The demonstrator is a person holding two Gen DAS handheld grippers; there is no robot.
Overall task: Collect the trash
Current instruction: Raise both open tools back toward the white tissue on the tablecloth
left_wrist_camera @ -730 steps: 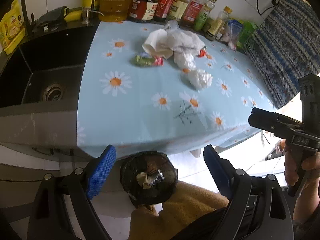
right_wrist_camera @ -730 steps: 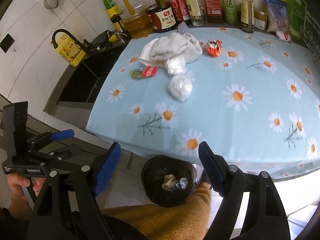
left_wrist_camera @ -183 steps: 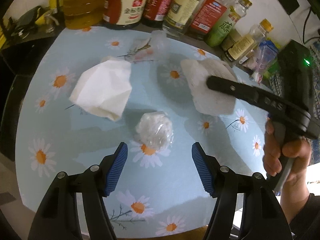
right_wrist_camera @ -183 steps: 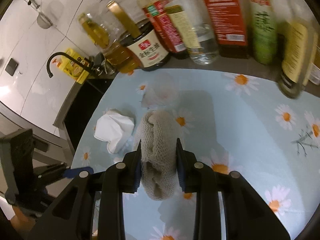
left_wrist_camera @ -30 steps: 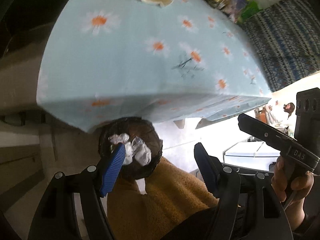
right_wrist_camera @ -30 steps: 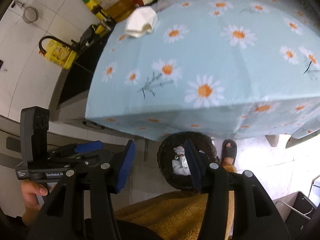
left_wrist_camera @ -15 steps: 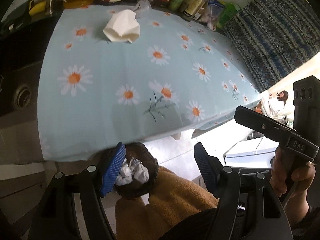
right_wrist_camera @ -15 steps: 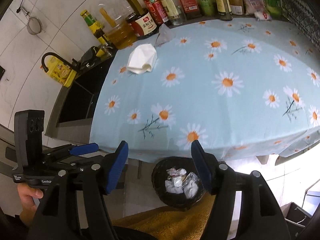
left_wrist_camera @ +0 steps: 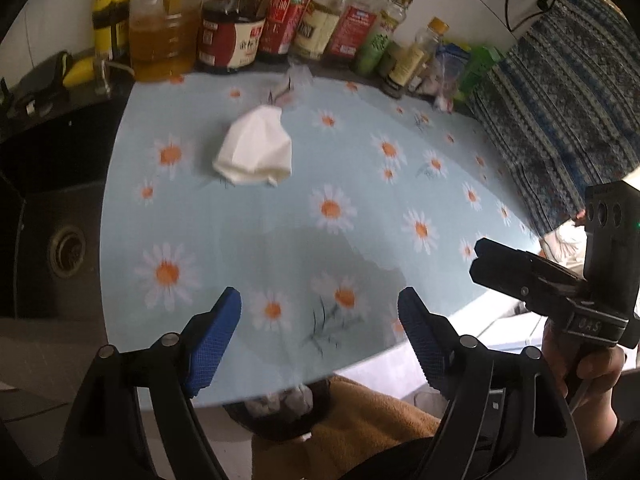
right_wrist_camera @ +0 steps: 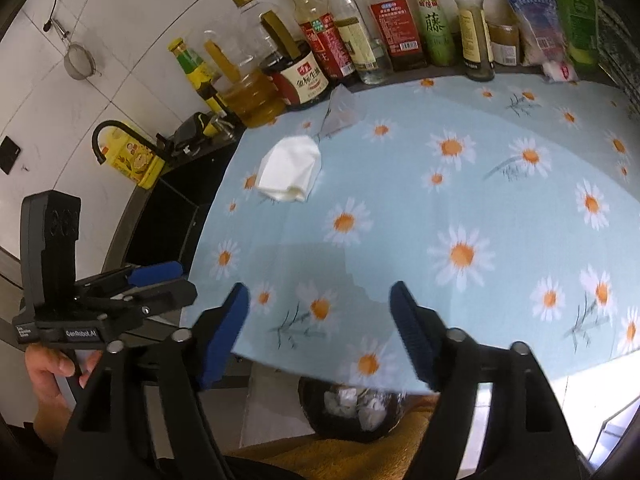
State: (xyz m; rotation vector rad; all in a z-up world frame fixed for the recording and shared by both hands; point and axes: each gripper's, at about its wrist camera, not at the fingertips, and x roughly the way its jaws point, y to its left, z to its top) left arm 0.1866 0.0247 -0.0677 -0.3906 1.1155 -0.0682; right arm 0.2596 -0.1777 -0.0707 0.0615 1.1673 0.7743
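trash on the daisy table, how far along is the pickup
Done: crumpled wads sit in the trash bin under the table edge. In hand: nothing; left gripper and right gripper are both open. Left: the white tissue and a clear plastic wrapper near the bottles.

left gripper (left_wrist_camera: pixel 320 334) bottom centre of its view, jaws spread wide, nothing between, right gripper (right_wrist_camera: pixel 320 330) same pose, empty, each handheld, visible at other view's lower edge
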